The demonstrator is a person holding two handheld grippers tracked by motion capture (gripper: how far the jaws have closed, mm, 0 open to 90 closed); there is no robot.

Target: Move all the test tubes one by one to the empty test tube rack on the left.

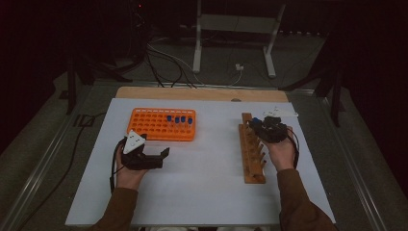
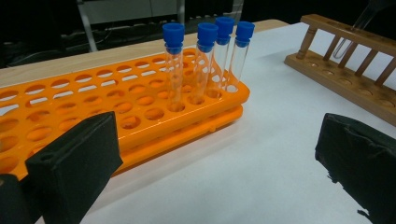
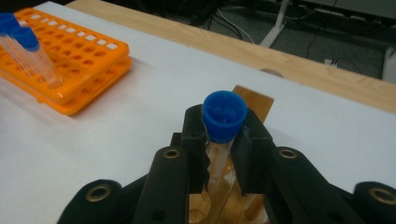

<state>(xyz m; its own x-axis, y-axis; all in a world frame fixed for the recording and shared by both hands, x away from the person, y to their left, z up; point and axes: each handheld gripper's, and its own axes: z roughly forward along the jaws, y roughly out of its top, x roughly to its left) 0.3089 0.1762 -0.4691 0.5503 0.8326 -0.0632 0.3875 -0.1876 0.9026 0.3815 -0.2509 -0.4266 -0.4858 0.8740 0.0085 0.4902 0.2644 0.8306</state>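
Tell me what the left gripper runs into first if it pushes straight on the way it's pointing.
Probably bare white table first: the open left gripper aims between the orange tube rack and the wooden rack. Depth is unclear; the orange rack's corner sits close.

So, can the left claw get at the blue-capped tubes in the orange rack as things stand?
Probably yes: the left claw is open, facing the orange rack, with bare table between; the four blue-capped tubes stand at the rack's near end.

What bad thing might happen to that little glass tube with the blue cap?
The right gripper pinches the tube just under its blue cap, above the wooden rack. It might slip out, or knock the rack's edge and crack. Moving it later, it could bump the four tubes in the orange rack.
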